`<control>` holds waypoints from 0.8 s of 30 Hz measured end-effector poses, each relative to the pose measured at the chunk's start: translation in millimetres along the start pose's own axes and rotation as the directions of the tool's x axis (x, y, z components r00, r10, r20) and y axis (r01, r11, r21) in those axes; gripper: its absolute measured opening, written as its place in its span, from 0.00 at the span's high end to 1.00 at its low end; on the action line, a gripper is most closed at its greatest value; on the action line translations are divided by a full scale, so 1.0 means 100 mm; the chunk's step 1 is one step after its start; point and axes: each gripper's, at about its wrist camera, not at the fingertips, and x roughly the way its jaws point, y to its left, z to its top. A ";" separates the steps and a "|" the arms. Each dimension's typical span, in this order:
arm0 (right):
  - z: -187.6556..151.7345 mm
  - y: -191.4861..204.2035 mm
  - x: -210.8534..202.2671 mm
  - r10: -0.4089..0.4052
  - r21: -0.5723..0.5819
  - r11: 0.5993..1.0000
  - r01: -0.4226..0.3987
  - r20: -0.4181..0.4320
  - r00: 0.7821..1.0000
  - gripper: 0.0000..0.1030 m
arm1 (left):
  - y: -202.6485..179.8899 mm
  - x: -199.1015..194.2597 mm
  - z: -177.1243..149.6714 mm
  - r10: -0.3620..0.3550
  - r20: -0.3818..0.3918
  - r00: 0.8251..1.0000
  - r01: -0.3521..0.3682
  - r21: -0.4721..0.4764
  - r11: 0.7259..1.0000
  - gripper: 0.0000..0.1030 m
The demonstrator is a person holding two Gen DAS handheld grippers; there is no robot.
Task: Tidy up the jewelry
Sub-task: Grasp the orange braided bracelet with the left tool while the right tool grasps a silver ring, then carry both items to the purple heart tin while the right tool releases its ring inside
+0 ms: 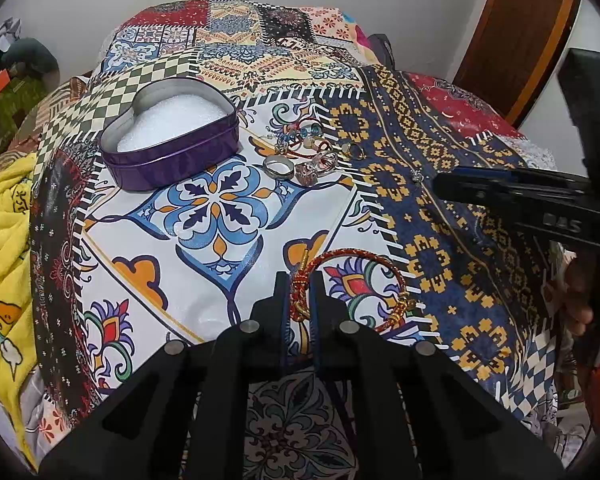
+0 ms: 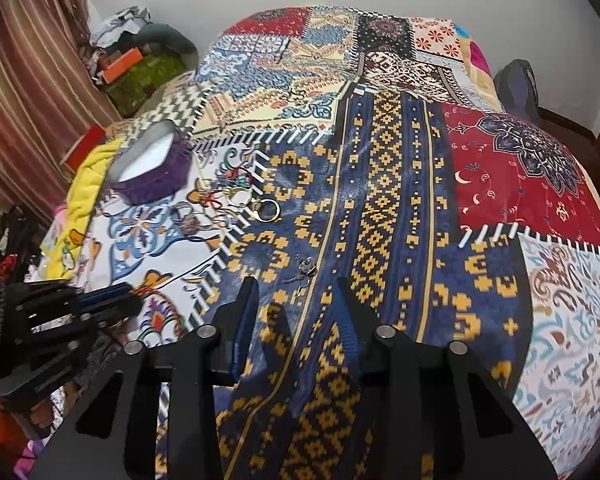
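The red and gold cord bracelet (image 1: 352,280) is lying on the white floral patch of the bedspread (image 1: 228,216), near the bed's front edge. Your left gripper (image 1: 300,292) is pinching the knotted end of that bracelet: the jaws are standing almost together with the cord clamped between them, while the rest of the loop is resting on the fabric to the right.

Beyond the bracelet, a small pile of jewelry (image 1: 308,152) is sitting on the same white patch; a silver ring (image 1: 279,167) is lying at its near-left edge, and a gold ring (image 2: 268,210) at its right edge, on the border of the blue patch. Just left of the pile, the purple heart-shaped tin (image 1: 172,140) is standing open, showing white foam padding.

Your right gripper (image 2: 296,300) is pointing down at the blue and gold patch. Its jaws are standing partly apart and are gripping nothing. A small silver piece (image 2: 306,270) is lying on the fabric just ahead of the fingertips, not touching them.

A yellow towel (image 1: 4,240) is hanging off the left side of the bed.
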 end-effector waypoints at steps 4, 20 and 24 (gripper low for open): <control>0.05 0.01 0.05 -0.031 -0.022 0.999 0.031 -0.004 1.000 0.73 | 0.05 -0.05 0.02 -0.006 0.020 1.000 0.007 -0.033 0.999 0.94; 0.07 0.06 0.24 -0.093 -0.061 0.994 0.090 -0.051 0.994 0.91 | 0.20 -0.20 0.07 0.003 0.099 0.995 0.008 -0.109 0.994 0.94; 0.08 0.08 0.16 -0.083 -0.047 0.996 0.081 -0.035 0.996 0.91 | 0.23 -0.30 0.10 0.015 0.128 0.992 0.000 -0.115 0.993 0.94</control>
